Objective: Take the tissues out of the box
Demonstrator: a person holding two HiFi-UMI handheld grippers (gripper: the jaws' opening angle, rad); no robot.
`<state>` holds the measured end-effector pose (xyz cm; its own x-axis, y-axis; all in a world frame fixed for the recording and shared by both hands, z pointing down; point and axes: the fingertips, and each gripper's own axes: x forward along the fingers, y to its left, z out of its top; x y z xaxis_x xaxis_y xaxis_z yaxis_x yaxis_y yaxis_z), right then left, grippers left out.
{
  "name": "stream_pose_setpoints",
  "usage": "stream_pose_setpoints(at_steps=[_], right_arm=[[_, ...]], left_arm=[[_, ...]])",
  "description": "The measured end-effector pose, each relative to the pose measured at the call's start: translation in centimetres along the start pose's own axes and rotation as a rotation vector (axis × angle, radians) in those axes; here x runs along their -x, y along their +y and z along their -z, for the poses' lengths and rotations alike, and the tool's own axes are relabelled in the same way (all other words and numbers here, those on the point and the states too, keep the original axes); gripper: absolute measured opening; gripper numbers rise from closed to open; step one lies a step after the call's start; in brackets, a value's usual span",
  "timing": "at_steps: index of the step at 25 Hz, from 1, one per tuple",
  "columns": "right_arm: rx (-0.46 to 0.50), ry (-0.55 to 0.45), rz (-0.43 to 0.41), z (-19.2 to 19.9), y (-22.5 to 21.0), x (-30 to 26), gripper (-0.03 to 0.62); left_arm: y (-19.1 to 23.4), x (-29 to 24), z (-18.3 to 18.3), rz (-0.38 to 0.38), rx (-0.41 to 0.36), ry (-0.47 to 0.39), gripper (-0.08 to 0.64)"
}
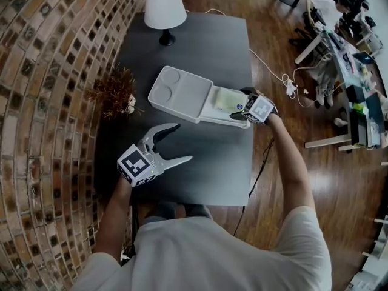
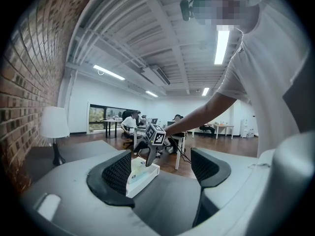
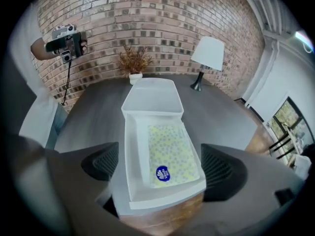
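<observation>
A white plastic box (image 1: 209,115) lies open on the dark table, its hinged lid (image 1: 180,94) folded back flat toward the wall. Inside lies a flat yellow-patterned tissue pack (image 3: 172,154) with a round blue sticker. My right gripper (image 3: 160,168) hangs over the box's near end, pointing steeply down, jaws open on either side of the box and touching nothing. In the head view the right gripper (image 1: 242,115) is at the box's right end. My left gripper (image 1: 183,142) is open and empty, held level in front of the box (image 2: 142,173).
A white-shaded lamp (image 1: 165,11) stands at the table's far end. A dried plant (image 1: 115,93) sits by the brick wall, left of the lid. The table's right edge (image 1: 251,132) runs close beside the box. Desks and cables lie on the wooden floor to the right.
</observation>
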<state>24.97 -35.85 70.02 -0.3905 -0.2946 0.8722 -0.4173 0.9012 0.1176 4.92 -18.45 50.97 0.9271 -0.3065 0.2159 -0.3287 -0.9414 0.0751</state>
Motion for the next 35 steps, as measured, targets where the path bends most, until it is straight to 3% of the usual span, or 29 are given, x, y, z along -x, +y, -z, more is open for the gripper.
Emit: stream_pose_setpoints(at_steps=[10, 12, 14, 20, 26, 31, 33, 35], right_arm=[[0.023, 0.142, -0.047, 1.2, -0.7, -4.5, 0.534], [0.049, 0.183, -0.080, 1.9, -0.4, -5.4, 0.584], [0.075, 0.210, -0.083, 2.2, -0.4, -5.9, 0.586], [0.068, 0.243, -0.021, 2.6, -1.9, -6.7, 0.586], [0.075, 0.233, -0.058, 2.1, -0.4, -8.1, 0.584], [0.070, 0.275, -0.025, 2.4, -0.4, -9.3, 0.549], [0.091, 0.291, -0.008, 2.6, -0.8, -9.5, 0.492], [0.124, 0.305, 0.003, 2.8, -1.2, -9.7, 0.483]], left_arm=[[0.2, 1.2, 2.0, -0.029, 0.017, 0.018, 0.379], [0.4, 1.4, 2.4, -0.034, 0.025, 0.017, 0.379], [0.4, 1.5, 2.8, -0.033, 0.027, 0.026, 0.379], [0.4, 1.6, 3.7, -0.044, 0.065, 0.005, 0.379], [0.0, 1.4, 4.3, -0.040, 0.081, 0.001, 0.379], [0.1, 1.6, 4.9, -0.046, 0.097, -0.013, 0.379], [0.0, 1.5, 5.3, -0.050, 0.111, -0.013, 0.370], [-0.2, 1.4, 5.6, -0.048, 0.116, -0.005, 0.370]])
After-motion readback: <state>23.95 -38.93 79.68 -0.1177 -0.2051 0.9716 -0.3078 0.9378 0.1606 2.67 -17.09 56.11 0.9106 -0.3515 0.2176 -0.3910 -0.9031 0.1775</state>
